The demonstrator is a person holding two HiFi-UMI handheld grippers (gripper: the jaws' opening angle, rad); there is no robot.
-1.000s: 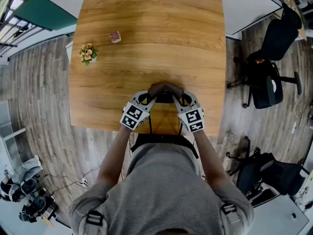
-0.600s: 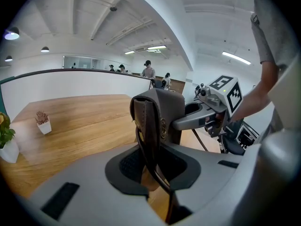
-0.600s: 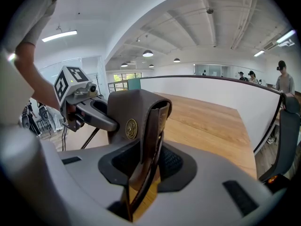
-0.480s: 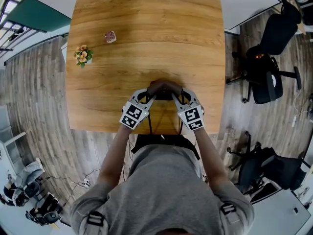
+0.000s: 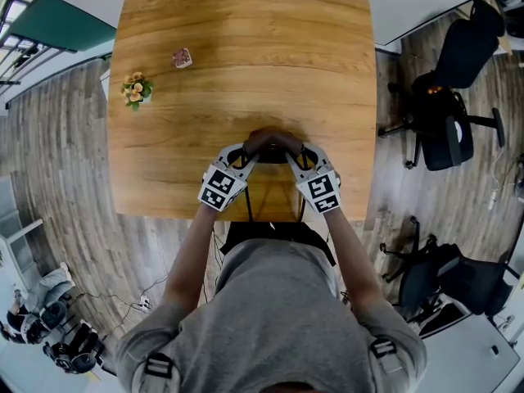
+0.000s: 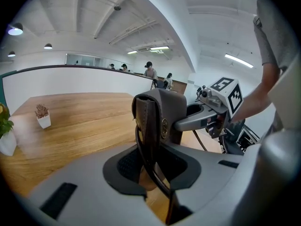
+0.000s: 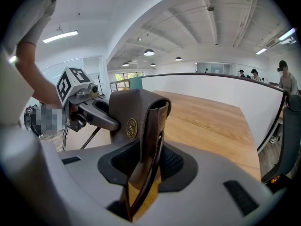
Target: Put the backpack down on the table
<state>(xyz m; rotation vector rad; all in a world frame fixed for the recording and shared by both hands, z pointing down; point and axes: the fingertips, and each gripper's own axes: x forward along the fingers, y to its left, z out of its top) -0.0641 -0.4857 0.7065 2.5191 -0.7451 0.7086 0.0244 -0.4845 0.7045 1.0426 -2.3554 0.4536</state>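
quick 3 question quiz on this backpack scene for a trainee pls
1. True or false: the left gripper and the right gripper both grip the backpack at its top.
2. Where is the flower pot? A) near the table's left edge B) on the floor C) on the backpack
3. How many small potted plants stand on the table?
Key: 1 true; 2 A; 3 two.

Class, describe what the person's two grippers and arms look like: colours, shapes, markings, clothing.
The left gripper and right gripper are both pale grey, smoothly moulded shells with a dark textured recess around the jaws. Each carries a white cube printed with black square markers. The person wears a grey short-sleeved T-shirt.
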